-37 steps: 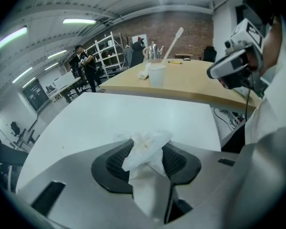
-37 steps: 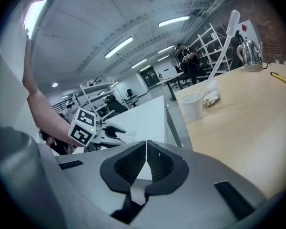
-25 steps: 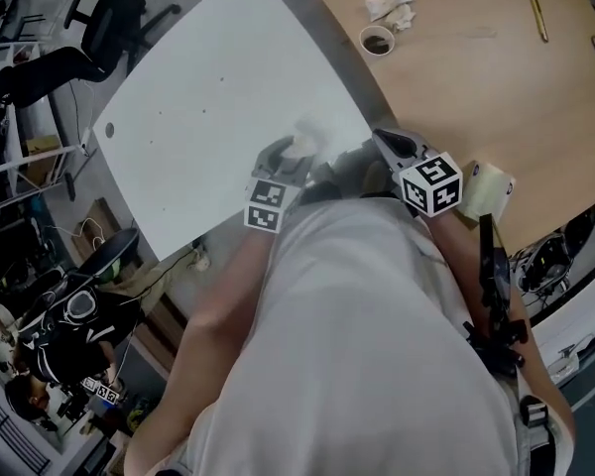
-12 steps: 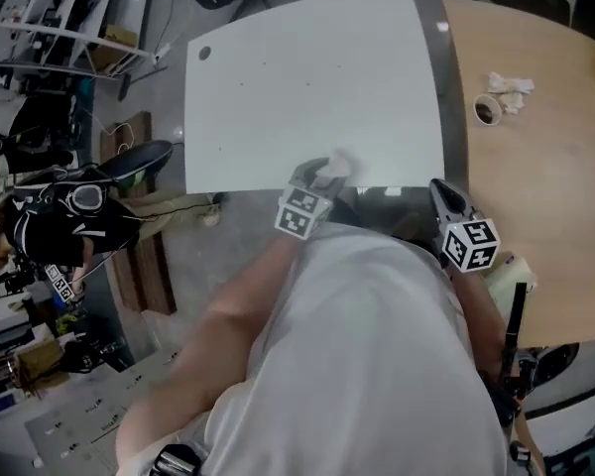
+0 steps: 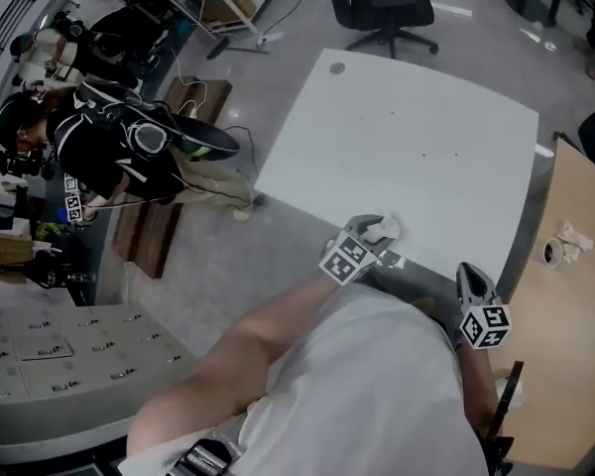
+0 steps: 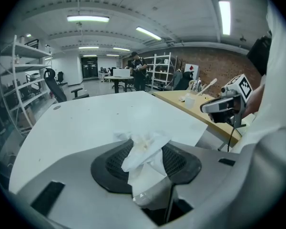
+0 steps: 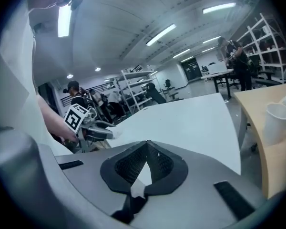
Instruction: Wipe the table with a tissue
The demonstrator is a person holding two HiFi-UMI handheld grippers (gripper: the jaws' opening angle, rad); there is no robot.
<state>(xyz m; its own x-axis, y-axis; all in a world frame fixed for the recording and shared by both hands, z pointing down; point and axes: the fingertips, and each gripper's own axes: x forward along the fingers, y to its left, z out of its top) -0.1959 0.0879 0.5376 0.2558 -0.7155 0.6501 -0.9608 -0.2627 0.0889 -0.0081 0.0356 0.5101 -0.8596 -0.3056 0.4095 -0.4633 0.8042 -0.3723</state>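
At the table's near edge: left gripper (image 5: 374,232), jaws closed partway on a crumpled tissue (image 5: 384,229), the wad sticking out forward past the pads. The tissue sits right at the rim of the white table (image 5: 407,137); whether it touches the top cannot be told. The whole top lies ahead of and beyond these jaws, running away on a slant toward the far corner. Judged from this, the wipe goes forward from here.

Just to the right: right gripper (image 5: 469,278), jaws together at the tips with nothing between them, off the top and over the gap beside the wooden table (image 5: 575,365). The left is the nearer hand.

Farther right: cup (image 5: 552,254) on the wood.

Change: half a second ago the table lay square ahead; now it lies diagonal, with the tissue still at the rim and the grip unchanged.
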